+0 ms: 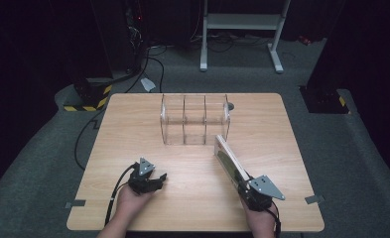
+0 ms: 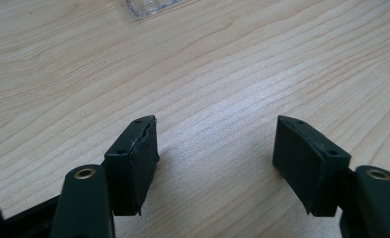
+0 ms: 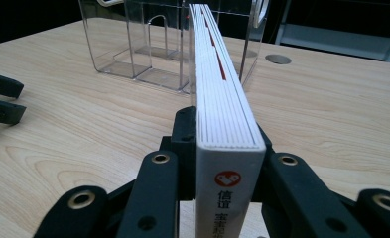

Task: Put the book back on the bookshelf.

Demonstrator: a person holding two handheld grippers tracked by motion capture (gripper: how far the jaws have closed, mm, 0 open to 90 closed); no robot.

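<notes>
The right gripper (image 1: 243,184), near the front right corner of the light wooden table (image 1: 133,124), has its two black jaws clamped on the spine end of a thin white book with a red emblem on its spine (image 3: 222,99), one jaw pressed against each cover. In the high view the book (image 1: 229,158) stands on edge and slants from the gripper toward the middle of the table, its far end just short of the clear plastic three-compartment organiser (image 1: 195,119), which stands upright near the middle of the back edge. In the right gripper view the book's page edges face up and its far end lines up with the right part of the organiser (image 3: 148,44). The left gripper (image 1: 159,178) sits low over the bare wood near the front left of the table, well apart from the book, its jaws spread wide with nothing between them; the black pads (image 2: 138,163) hang just above the wood grain
</notes>
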